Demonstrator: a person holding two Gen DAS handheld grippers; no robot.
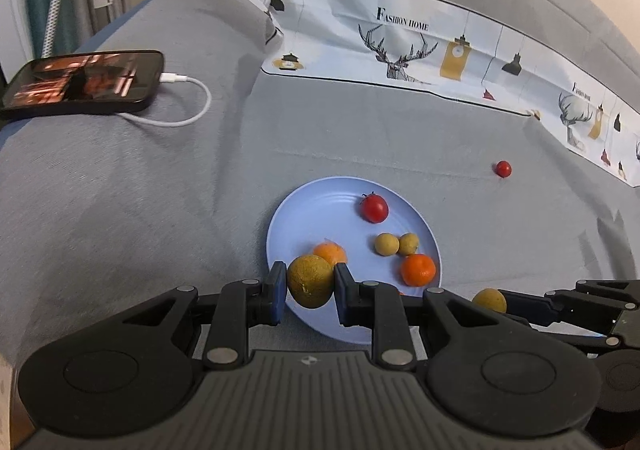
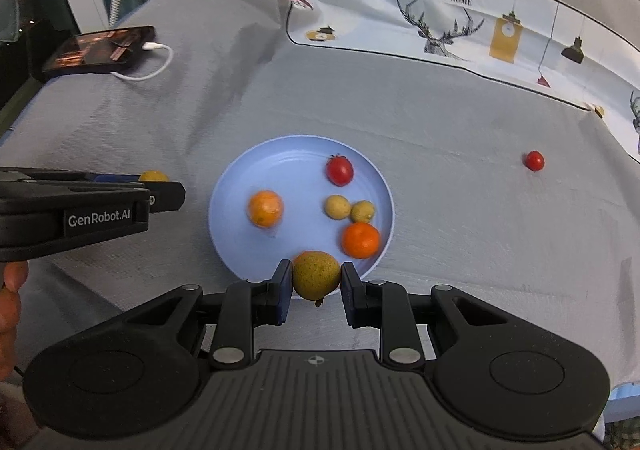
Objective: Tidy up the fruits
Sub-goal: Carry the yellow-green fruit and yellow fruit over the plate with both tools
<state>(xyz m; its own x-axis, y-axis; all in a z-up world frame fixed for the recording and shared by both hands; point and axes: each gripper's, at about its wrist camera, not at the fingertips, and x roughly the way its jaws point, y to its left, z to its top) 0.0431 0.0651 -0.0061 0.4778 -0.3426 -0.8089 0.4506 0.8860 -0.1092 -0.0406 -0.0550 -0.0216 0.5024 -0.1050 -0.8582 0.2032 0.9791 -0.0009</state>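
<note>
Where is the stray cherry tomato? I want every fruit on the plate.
The stray cherry tomato lies alone on the grey cloth, right of the blue plate in both wrist views.

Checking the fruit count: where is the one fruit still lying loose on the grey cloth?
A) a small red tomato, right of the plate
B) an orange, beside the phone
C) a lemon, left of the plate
A: a small red tomato lies alone on the grey cloth, right of the blue plate.
</note>
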